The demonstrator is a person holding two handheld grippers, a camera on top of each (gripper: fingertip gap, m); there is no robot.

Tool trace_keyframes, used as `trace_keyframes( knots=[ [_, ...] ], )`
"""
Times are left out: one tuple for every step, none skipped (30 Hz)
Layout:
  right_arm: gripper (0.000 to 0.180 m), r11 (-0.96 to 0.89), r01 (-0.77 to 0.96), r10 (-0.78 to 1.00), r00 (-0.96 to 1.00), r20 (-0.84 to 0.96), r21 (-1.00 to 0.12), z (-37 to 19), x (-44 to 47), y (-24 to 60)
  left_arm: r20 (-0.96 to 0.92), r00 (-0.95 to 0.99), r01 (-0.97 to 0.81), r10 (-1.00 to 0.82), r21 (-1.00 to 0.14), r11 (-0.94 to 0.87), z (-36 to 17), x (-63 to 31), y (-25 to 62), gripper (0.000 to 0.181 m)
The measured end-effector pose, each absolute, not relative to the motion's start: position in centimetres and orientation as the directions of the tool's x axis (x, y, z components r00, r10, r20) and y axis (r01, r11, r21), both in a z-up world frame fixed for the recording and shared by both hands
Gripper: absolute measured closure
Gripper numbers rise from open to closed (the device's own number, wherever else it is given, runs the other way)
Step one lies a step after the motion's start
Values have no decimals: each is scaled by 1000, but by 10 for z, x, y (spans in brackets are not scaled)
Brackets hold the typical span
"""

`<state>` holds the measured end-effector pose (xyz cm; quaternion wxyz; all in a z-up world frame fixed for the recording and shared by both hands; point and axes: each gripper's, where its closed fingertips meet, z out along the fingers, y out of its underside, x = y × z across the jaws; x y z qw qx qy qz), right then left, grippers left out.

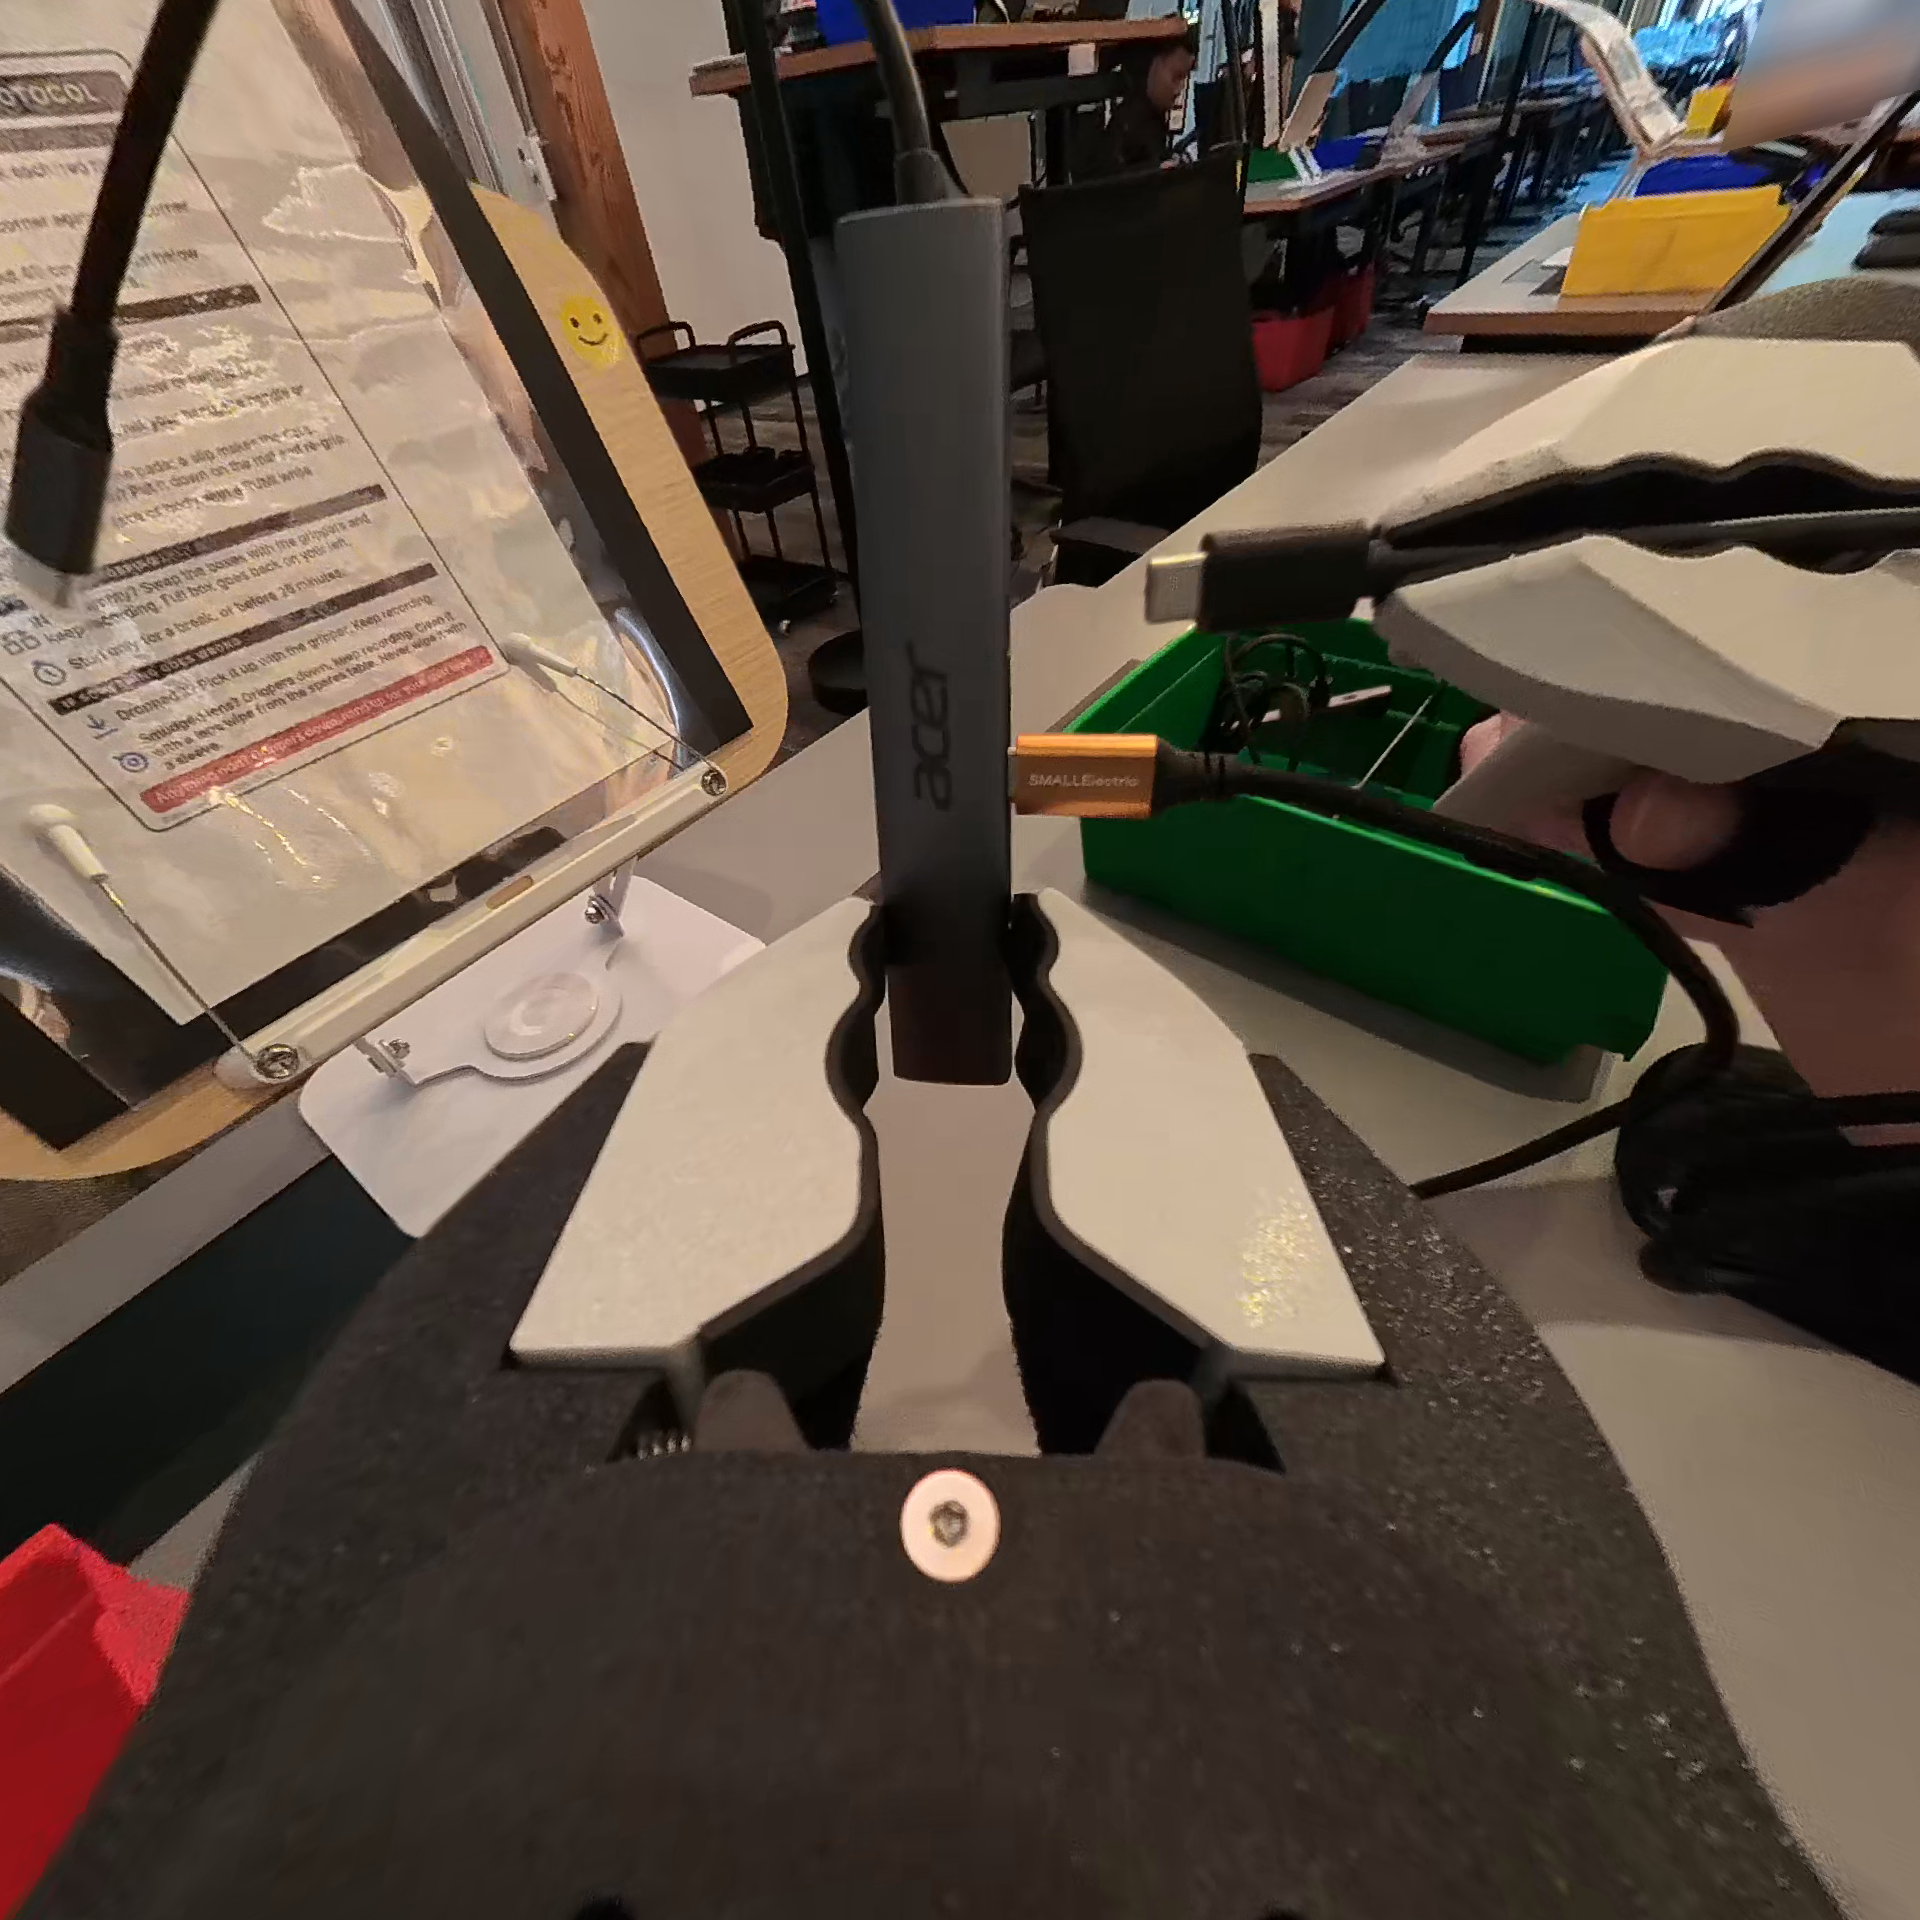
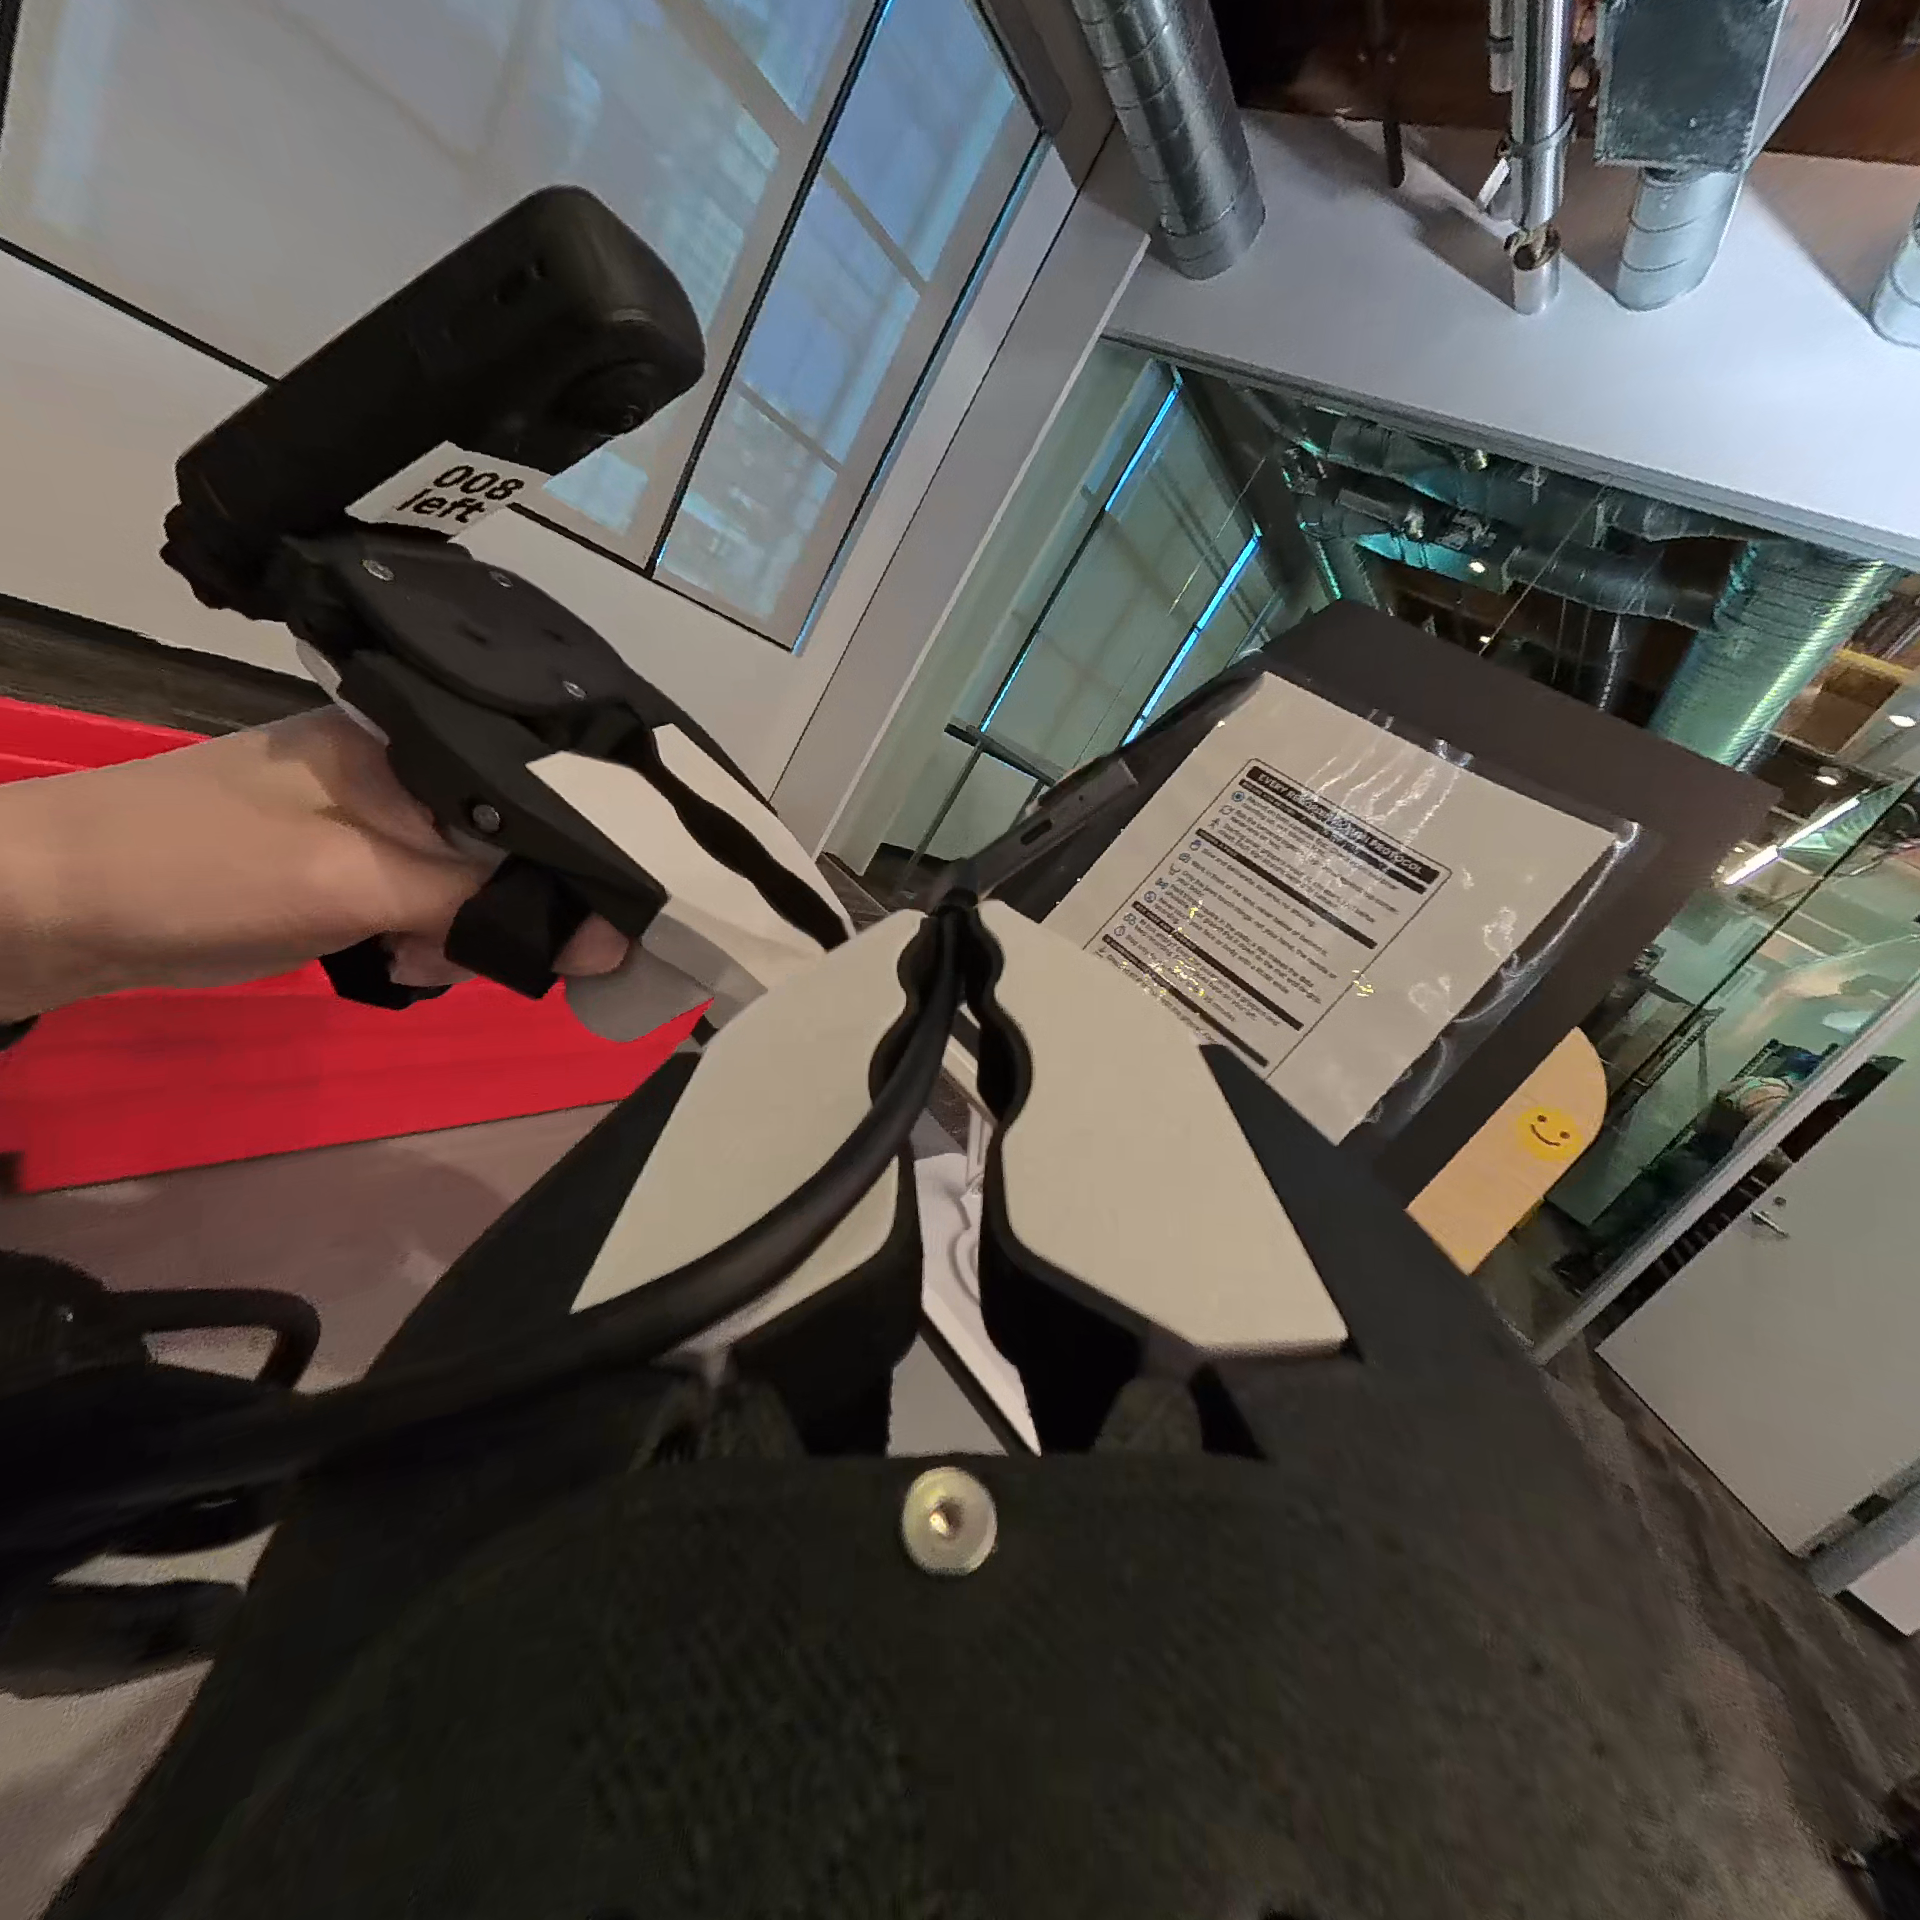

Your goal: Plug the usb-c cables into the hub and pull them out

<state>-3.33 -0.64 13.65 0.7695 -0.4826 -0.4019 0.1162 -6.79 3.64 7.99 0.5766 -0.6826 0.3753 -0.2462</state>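
Left tongs point(image 1: 945, 935) clamp the grey hub point(image 1: 925, 582) upright, orange-tipped cable point(image 1: 1086, 777) seated in its side, right tongs point(image 1: 1387, 561) pinching the black cable point(image 1: 1257, 574) alongside.

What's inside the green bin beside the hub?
The green bin holds loose thin black cables and a pale divider strip. The right hand-held gripper, shut on a black cable, and the bin's front wall cover the rest.

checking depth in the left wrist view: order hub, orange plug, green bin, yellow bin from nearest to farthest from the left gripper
1. hub, clamped in the left gripper
2. orange plug, in the hub's right side
3. green bin, on the table to the right
4. yellow bin, far right background
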Motion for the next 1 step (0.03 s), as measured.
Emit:
trace_keyframes(
  knots=[
    [175, 504, 207, 569, 651, 502, -839, 136, -34, -6, -108, 599, -238, -793, -970, -48, 79, -67, 36, 159]
  ],
)
